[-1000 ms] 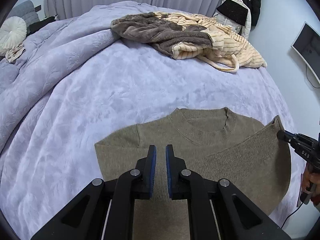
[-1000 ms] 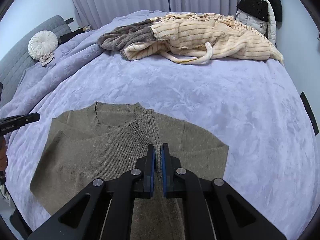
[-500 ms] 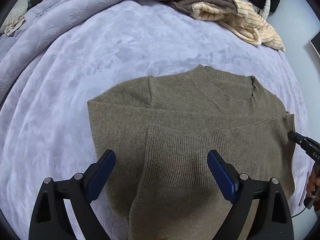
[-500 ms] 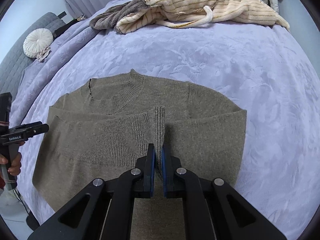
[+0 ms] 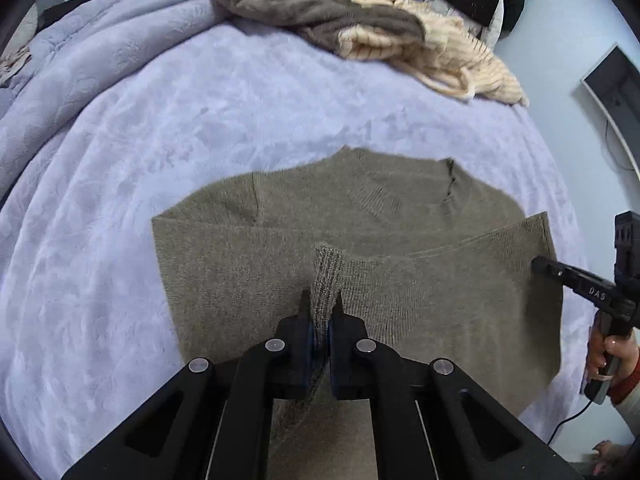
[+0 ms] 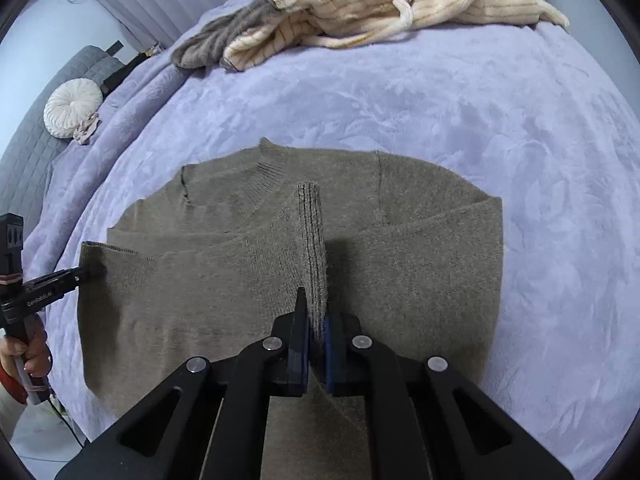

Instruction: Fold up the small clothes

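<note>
Left gripper (image 5: 322,307) jaws just closed, pinching sweater (image 5: 400,216) hem; right gripper (image 6: 314,300) jaws likewise clamp, seemingly, ribbed hem.

lavender bedspread (image 6: 440,100) | round white cushion (image 6: 73,109) | wall monitor (image 5: 612,84)

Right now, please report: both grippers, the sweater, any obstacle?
Left gripper just closed, jaws pinching sweater hem. Right gripper shut on the hem too. Sweater flat on bed, half folded. Clothes pile far off, nothing blocking.
</note>
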{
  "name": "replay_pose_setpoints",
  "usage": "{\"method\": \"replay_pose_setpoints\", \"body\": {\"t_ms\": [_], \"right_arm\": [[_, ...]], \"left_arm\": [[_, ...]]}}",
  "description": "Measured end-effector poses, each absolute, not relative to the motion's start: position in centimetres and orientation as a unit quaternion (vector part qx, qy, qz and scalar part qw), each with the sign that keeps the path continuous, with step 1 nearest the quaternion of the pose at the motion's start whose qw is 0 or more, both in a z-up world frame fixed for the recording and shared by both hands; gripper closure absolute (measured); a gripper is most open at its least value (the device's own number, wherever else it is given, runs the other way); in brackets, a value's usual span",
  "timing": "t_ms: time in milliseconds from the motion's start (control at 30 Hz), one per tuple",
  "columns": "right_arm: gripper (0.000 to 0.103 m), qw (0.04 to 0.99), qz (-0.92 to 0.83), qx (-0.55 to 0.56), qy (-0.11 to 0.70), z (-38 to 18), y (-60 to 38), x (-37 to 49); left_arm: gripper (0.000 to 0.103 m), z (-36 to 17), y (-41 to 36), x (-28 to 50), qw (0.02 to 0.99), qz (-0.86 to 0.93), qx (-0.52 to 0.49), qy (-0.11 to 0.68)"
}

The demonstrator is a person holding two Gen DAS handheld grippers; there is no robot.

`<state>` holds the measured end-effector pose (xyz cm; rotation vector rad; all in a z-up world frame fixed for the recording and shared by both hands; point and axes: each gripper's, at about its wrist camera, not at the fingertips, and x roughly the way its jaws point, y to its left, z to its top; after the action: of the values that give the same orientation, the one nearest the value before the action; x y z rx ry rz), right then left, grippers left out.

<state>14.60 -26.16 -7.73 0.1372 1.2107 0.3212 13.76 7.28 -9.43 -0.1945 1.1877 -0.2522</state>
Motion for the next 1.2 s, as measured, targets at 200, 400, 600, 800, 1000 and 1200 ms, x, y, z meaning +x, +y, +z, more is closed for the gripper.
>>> {"method": "replay_pose_setpoints", "body": {"t_ms": [200, 400, 600, 800, 1000, 1200], "right_arm": [[0.097, 0.841, 0.155, 0.062, 0.514, -1.4, -26.0, 12.9], [0.097, 0.854, 0.142, 0.047, 0.499, -0.6, -26.0, 16.0], [0.097, 0.844, 0.118, 0.033, 0.522, -5.8, -25.8, 19.3], [0.097, 0.829, 0.086, 0.034, 0.552, -10.9, -26.4, 21.2], [0.059, 0.822, 0.033, 0.029, 0.568, -11.5, -28.1, 21.5], [0.084, 0.824, 0.035, 0.077, 0.56, -8.3, -30.9, 19.0]], "left_arm": [[0.096, -3.1, 8.1, 12.0, 0.846, -0.136, -0.096, 0.507], [0.096, -3.2, 8.1, 15.5, 0.86, -0.129, -0.093, 0.486], [0.096, -8.9, 7.5, 19.3, 0.853, -0.09, -0.079, 0.507], [0.096, -13.7, 7.2, 20.9, 0.843, -0.04, -0.049, 0.534], [0.089, -13.2, 9.1, 20.6, 0.844, 0.041, -0.026, 0.535], [0.089, -10.7, 10.3, 17.6, 0.837, -0.011, -0.051, 0.545]]}}
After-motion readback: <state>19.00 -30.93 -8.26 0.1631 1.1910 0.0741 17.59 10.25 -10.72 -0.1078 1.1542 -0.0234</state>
